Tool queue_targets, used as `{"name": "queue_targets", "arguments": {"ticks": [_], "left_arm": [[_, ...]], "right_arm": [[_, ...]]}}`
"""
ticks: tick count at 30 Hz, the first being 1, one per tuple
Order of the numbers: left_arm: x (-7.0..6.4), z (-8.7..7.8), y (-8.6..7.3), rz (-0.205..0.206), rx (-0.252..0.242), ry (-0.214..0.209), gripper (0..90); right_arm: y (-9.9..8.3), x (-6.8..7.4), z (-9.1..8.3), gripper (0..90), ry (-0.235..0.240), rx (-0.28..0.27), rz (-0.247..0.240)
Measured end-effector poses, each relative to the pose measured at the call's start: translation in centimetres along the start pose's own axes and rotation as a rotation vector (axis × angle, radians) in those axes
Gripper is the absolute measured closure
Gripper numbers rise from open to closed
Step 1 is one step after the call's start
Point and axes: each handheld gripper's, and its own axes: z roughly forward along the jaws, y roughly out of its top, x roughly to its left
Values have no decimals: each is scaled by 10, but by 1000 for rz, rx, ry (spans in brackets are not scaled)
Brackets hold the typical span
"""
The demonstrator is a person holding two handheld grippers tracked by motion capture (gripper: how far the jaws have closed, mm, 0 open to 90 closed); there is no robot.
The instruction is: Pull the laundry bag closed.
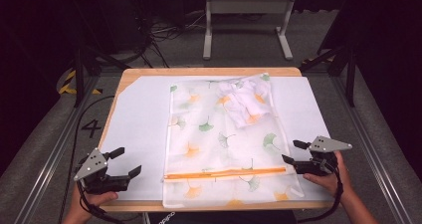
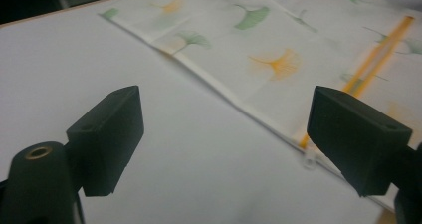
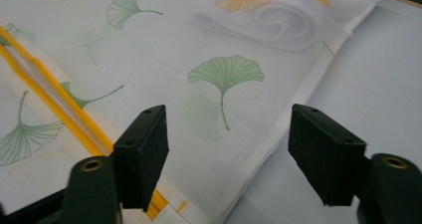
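High view showed the left gripper [image 1: 127, 163] and right gripper [image 1: 292, 152], both with jaws spread and holding nothing, flanking the leaf-printed bag [image 1: 219, 144] near its orange zipper [image 1: 225, 173].

From my side I read just one mark: a dark "4" [image 1: 91, 128], I think, on the grey floor left of the table [image 1: 130, 74]

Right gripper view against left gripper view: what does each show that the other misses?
Right gripper view alone: the bundled white garment seen through the translucent ginkgo-leaf mesh bag, and the bag's right seam.

Left gripper view alone: the bag's left seam and the small white zipper pull at that end.

Both: the bag's orange zipper, the white table cover, and an open pair of black jaws.
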Motion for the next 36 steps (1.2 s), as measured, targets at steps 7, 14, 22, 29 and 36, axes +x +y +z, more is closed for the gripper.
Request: {"name": "queue_targets", "arguments": {"ticks": [7,14,22,29,36], "left_arm": [[-27,9,6,73,57,-19,269],[-51,20,3,171,140,-138,713],[-81,50,-6,250,253,-260,889],[-82,55,-19,248,286,-256,886],[-79,53,-24,230,259,-260,894]], "right_arm": [[12,5,3,377,38,-29,-16],[42,31,25,462,104,-12,-97],[105,101,82,569,309,4,-235],[147,189,156,583,500,85,-390],[159,236,198,547,594,188,-464]]}}
